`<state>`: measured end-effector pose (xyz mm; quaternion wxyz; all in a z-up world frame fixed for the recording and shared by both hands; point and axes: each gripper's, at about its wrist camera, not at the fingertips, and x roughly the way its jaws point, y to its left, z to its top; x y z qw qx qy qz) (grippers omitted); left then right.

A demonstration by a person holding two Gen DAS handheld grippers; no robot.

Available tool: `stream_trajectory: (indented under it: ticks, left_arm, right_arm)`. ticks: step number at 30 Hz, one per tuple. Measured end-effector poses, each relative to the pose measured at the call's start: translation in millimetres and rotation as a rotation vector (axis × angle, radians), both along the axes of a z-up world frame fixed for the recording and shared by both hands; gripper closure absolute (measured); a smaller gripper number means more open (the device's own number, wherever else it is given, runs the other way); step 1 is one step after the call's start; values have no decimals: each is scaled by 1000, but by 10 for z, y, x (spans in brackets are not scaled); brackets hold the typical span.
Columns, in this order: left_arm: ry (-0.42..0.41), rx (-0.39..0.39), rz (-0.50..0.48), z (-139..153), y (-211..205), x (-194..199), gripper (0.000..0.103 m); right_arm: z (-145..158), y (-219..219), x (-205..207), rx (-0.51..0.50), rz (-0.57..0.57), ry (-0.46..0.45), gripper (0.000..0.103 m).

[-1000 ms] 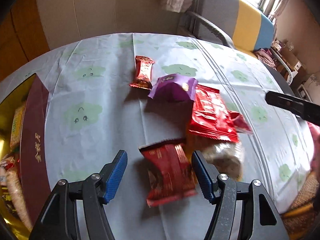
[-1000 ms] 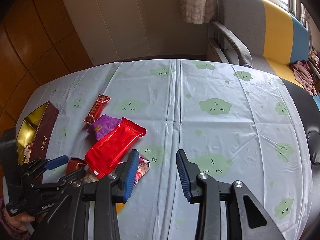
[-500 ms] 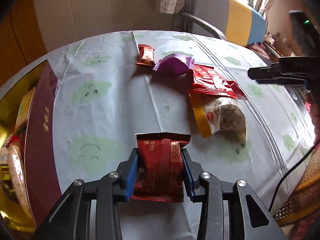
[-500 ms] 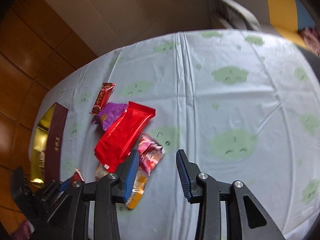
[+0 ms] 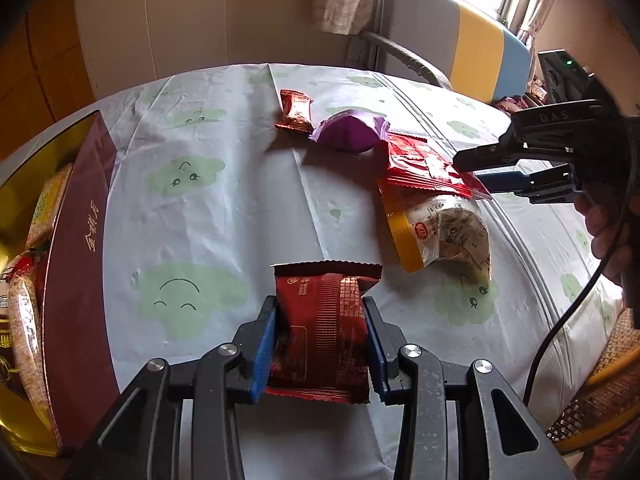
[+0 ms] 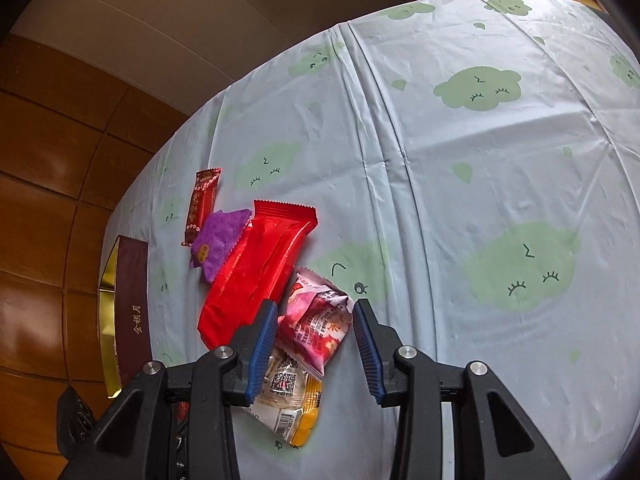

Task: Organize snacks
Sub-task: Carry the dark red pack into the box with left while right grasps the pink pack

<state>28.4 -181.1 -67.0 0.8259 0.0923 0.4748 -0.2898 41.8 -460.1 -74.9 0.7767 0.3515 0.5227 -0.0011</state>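
My left gripper (image 5: 320,340) is shut on a dark red snack packet (image 5: 326,320), held above the table. My right gripper (image 6: 315,320) is open, its fingers on either side of a pink snack packet (image 6: 314,322) on the table; it also shows in the left wrist view (image 5: 516,168). Under the pink packet lies a clear and yellow packet (image 6: 288,400) (image 5: 436,232). A long red packet (image 6: 256,276) (image 5: 420,164), a purple packet (image 6: 218,240) (image 5: 352,132) and a small brown-red bar (image 6: 202,204) (image 5: 296,114) lie beyond. The maroon and gold box (image 5: 76,240) (image 6: 128,312) at the left holds several snacks.
The table wears a pale blue cloth with green clouds (image 6: 480,184). A grey, yellow and blue sofa (image 5: 460,36) stands behind it, and a wicker chair (image 5: 600,400) is at the right edge. Wood panelling (image 6: 48,160) lines the left wall.
My left gripper closed on the dark red packet and lifted it clear of the pile. My right gripper came down and forward until its open fingers straddle the pink packet.
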Motion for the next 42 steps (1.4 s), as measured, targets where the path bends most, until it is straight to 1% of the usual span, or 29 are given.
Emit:
stream_trajectory:
  ticks: [2,4,5,9,11,14,16,18,20,23,26,27,32,34,36,39,42]
  left_arm:
    - [-1,0,6,-1,-5,-4,63]
    - [1,-3,10,-2,-2,-4,63]
    - [4,-6,12,-2,2,-2,63]
    - [3,-8,17,-5,5,-11,63]
    - [0,-8,18,-4,5,-18,63]
    - [2,-14,20,-4,15,-20,63]
    - [-4,-11,17,-2,11,-28,63]
    - [-8,-5,14,4,3,-31,63]
    - [-2,-5,18,21,14,-18,66]
    - [4,-6,17,62,44,-18,68]
    - [-4,-28,14,168,109,-53,68]
    - [-12,-45,13,242,149,-68,68]
    - [-47,-119,46,649,471,-53,68]
    - [-75,-127,80,824,702,30,68]
    - [-90,-119,129,939,942,155,68]
    - [-84,-80,240,999,1361,497,68]
    - [-18,-67,355,915,1774,907,68]
  right_arm:
    - [-6,10,17,-13,7,3,62]
    - [-24,8,40,-23,9,11,58]
    - [-37,24,61,-32,13,15,58]
    - [3,156,118,-152,71,12,58]
    - [20,230,132,-206,117,17,63]
    - [39,319,137,-265,174,14,65]
    - [29,348,140,-294,188,13,67]
    - [27,365,140,-315,199,9,68]
    - [20,381,150,-337,209,7,68]
    - [15,493,177,-382,241,11,68]
    - [21,545,173,-415,262,14,68]
    - [22,557,165,-422,265,14,68]
    - [22,582,139,-432,261,15,69]
    - [27,583,122,-435,261,16,69]
    - [25,599,127,-440,261,16,69]
    - [33,591,117,-443,264,17,69]
    - [31,587,116,-440,265,16,69]
